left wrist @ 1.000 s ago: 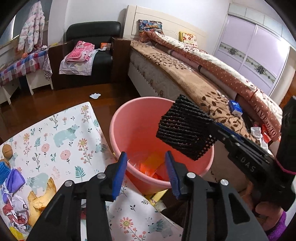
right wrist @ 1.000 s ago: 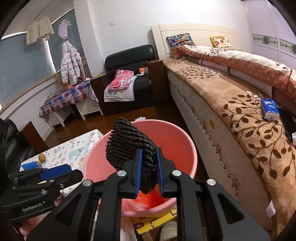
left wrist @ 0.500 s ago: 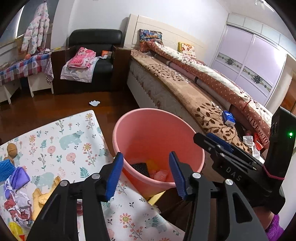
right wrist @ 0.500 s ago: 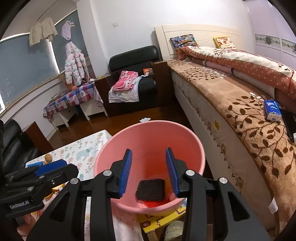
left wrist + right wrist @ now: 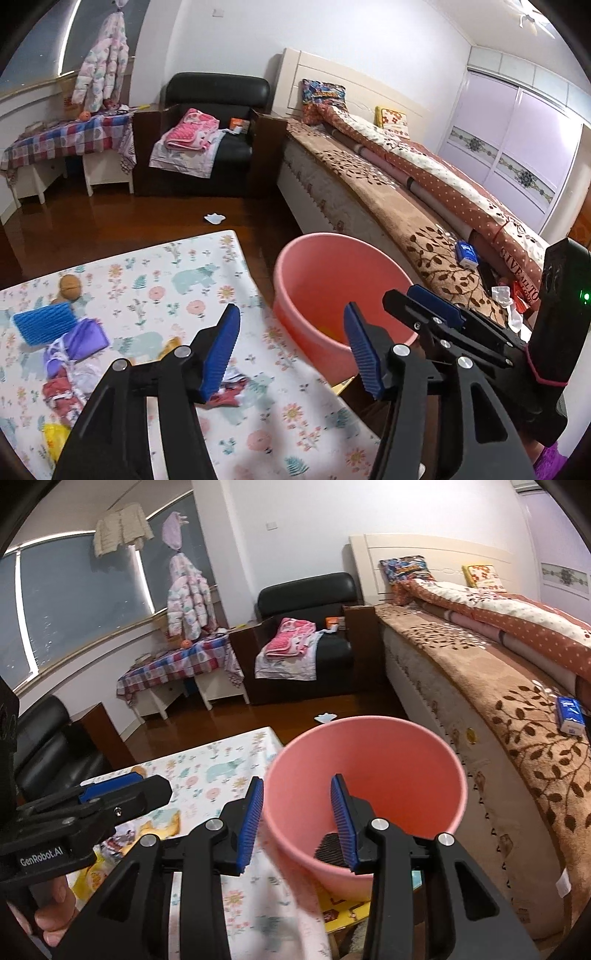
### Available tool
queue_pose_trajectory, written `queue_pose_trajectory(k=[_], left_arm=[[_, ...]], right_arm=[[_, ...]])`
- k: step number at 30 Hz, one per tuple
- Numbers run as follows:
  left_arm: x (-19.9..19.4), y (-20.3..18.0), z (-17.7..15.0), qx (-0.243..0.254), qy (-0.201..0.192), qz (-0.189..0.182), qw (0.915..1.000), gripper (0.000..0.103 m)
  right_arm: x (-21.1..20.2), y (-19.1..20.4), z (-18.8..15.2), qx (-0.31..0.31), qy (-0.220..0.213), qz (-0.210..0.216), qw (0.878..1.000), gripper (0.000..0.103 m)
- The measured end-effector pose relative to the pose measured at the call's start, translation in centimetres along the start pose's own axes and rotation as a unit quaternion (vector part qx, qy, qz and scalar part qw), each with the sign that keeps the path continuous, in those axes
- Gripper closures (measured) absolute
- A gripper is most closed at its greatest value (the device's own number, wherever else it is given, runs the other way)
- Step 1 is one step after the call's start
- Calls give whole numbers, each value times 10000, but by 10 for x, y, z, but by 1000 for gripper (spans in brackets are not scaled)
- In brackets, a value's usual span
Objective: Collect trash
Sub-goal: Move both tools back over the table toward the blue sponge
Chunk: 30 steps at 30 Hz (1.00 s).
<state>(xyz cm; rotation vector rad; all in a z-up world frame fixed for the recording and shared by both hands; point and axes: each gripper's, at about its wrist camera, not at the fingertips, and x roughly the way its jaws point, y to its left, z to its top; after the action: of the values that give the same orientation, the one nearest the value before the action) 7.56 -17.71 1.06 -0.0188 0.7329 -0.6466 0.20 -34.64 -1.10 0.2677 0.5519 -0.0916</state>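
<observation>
A pink bucket stands on the floor between a floral mat and the bed. A black mesh pad lies at the bottom of the bucket. My right gripper is open above the bucket's near rim, with nothing between its fingers. My left gripper hovers over the mat's edge beside the bucket, its jaws opening and nothing between them. On the mat lie a blue mesh pad, a purple wrapper, red wrappers and a yellow scrap.
The bed with a brown blanket runs along the right, a blue tissue pack on it. A white scrap lies on the wooden floor. A black armchair with folded clothes and a checked table stand at the back.
My right gripper let go of the black mesh pad, which dropped into the bucket. Both grippers drew back and rose from the bucket. The left jaws spread wider.
</observation>
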Motion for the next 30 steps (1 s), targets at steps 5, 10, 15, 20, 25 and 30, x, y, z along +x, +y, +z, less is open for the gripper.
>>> queue_pose_trajectory(k=[5,10,15,20,25,30], left_arm=[[-24,26,-7,-108,-117,223,9996,45],[-50,56,-15,-206,-220,551,9980,45],[-76,85,-30,-275,-343,988,9941,45],[-90,111,-50,-399,-266,1299,9904,45],[-92,133,-68,-519,-95,1552,9865,45],[-93,153,-74,-645,-60,1746,9825,45]], right_arm=[[0,17,-5,-43,103,251,9996,64],[1,34,-10,-201,219,392,9988,64],[4,48,-17,-296,384,556,9973,65],[9,63,-23,-493,518,680,9951,64],[14,71,-28,-630,616,761,9932,65],[19,76,-33,-714,716,816,9915,65]])
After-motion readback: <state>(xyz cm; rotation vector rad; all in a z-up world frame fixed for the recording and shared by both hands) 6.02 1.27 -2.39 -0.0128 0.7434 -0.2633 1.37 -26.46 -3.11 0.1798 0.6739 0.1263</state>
